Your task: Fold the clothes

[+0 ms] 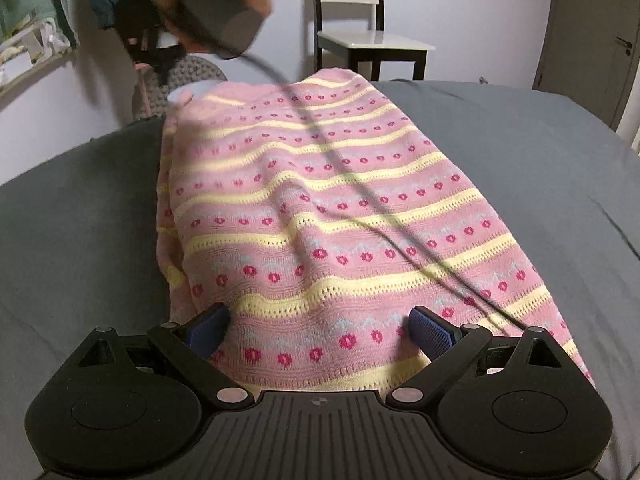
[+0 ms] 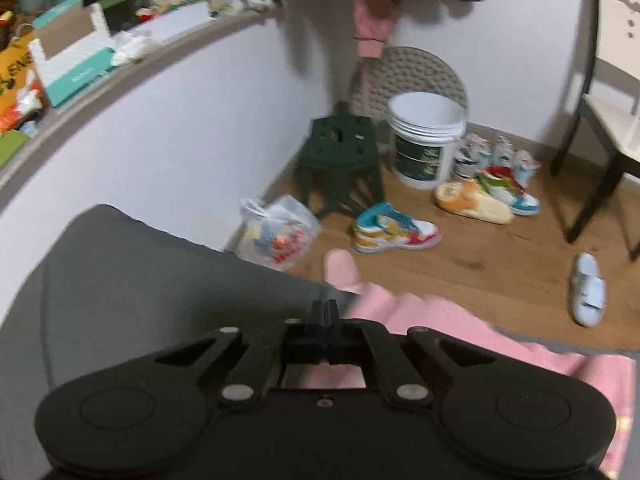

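Observation:
A pink knit sweater (image 1: 320, 208) with yellow stripes and red dots lies lengthwise on the grey bed (image 1: 520, 168). My left gripper (image 1: 318, 330) is open just above the near hem, a blue pad (image 1: 434, 332) on each side of the fabric. In the left wrist view a hand holds the right gripper (image 1: 140, 46), blurred, above the far left end of the sweater. In its own view the right gripper (image 2: 325, 309) is shut with nothing visible between the fingers. It hangs over the bed edge, with pink fabric (image 2: 460, 320) below and to the right.
A black cable (image 1: 360, 200) trails across the sweater. Past the bed's far edge are a chair (image 1: 360, 36), a white bucket (image 2: 424, 140), a green stool (image 2: 340, 152), several shoes (image 2: 396, 228) and a plastic bag (image 2: 276, 232) on the wooden floor. A cluttered ledge (image 2: 80, 60) runs along the left wall.

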